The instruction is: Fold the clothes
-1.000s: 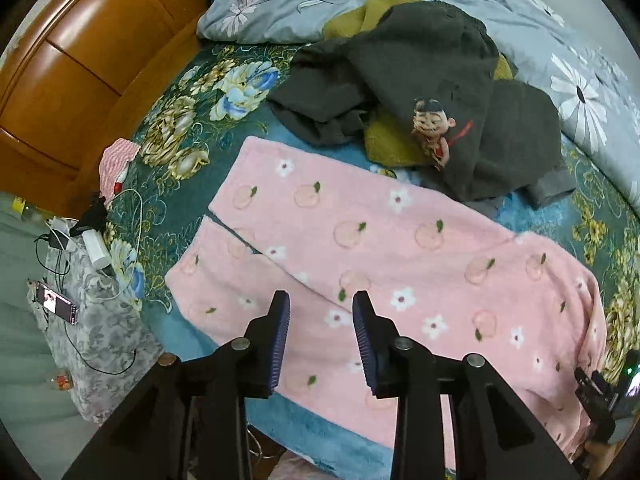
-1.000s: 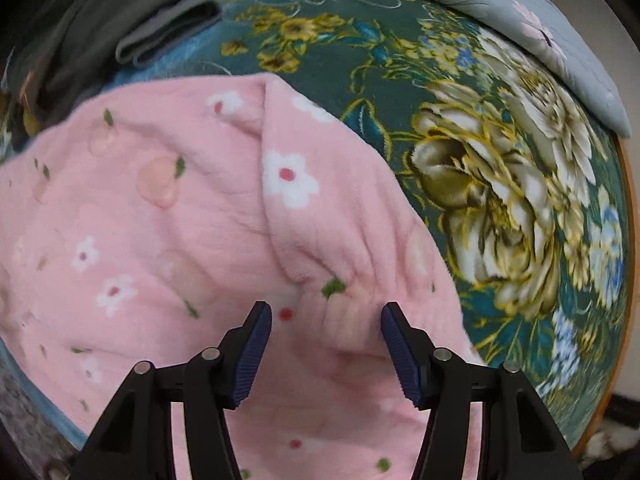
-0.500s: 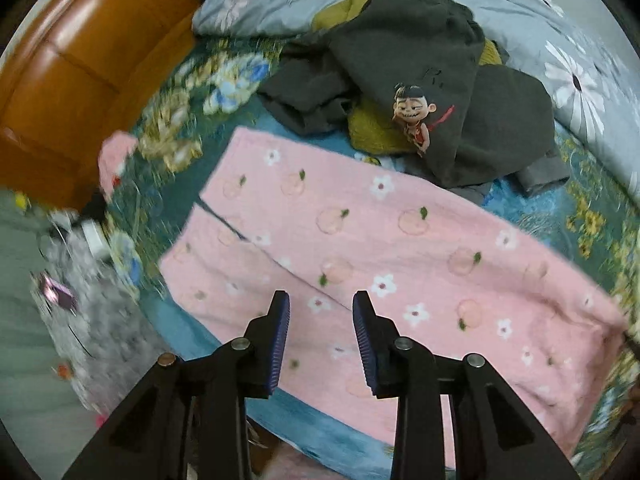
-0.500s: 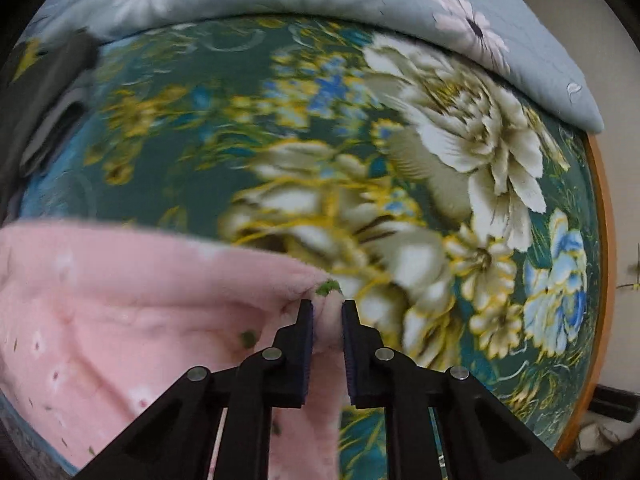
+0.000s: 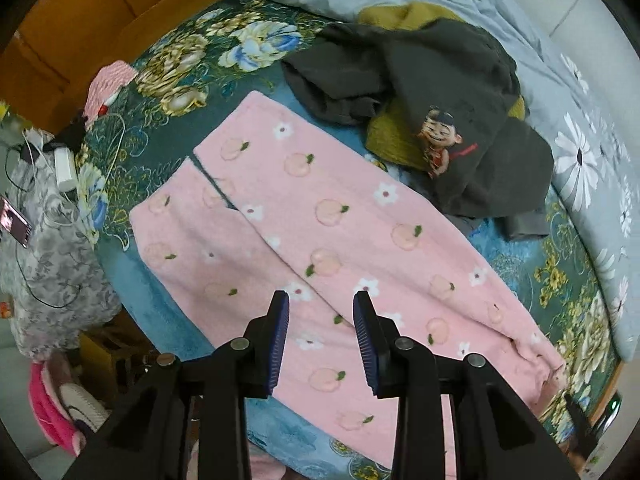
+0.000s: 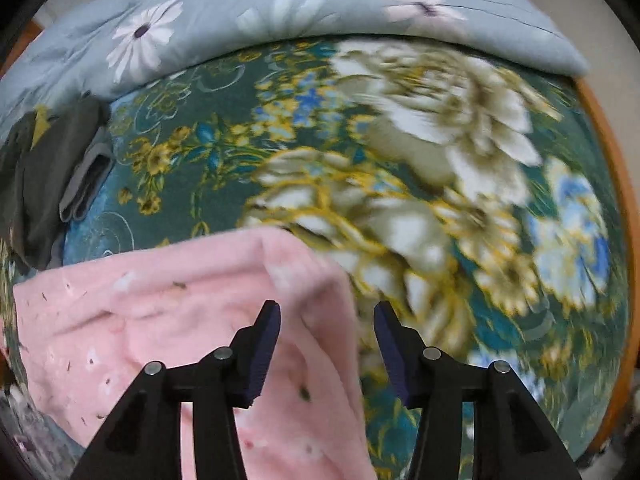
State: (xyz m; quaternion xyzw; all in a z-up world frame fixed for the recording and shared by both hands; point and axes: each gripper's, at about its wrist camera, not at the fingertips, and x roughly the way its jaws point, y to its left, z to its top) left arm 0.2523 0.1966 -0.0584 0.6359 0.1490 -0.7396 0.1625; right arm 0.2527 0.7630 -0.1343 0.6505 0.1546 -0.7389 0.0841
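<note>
Left gripper [image 5: 320,340] spread, gripping nothing, above pink trousers [image 5: 320,240] lying flat across bed [image 5: 168,120] w/ legs side by side; right gripper [image 6: 328,344] spread too over bunched waist end, so may pinch one layer only & skew fold.

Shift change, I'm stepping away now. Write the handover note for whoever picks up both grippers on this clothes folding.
Left gripper: open, holding nothing, above the middle of the pink pants.
Right gripper: open, holding nothing, at the pants' waist end; that view is blurred.
Pants lie spread lengthwise on the floral bedspread, legs side by side, waist end slightly rumpled.
Dark shirt with a cartoon print is heaped with an olive garment beyond the pants, unfolded.
Done: pants laid out. Left: fold the pants, then the heap.
</note>
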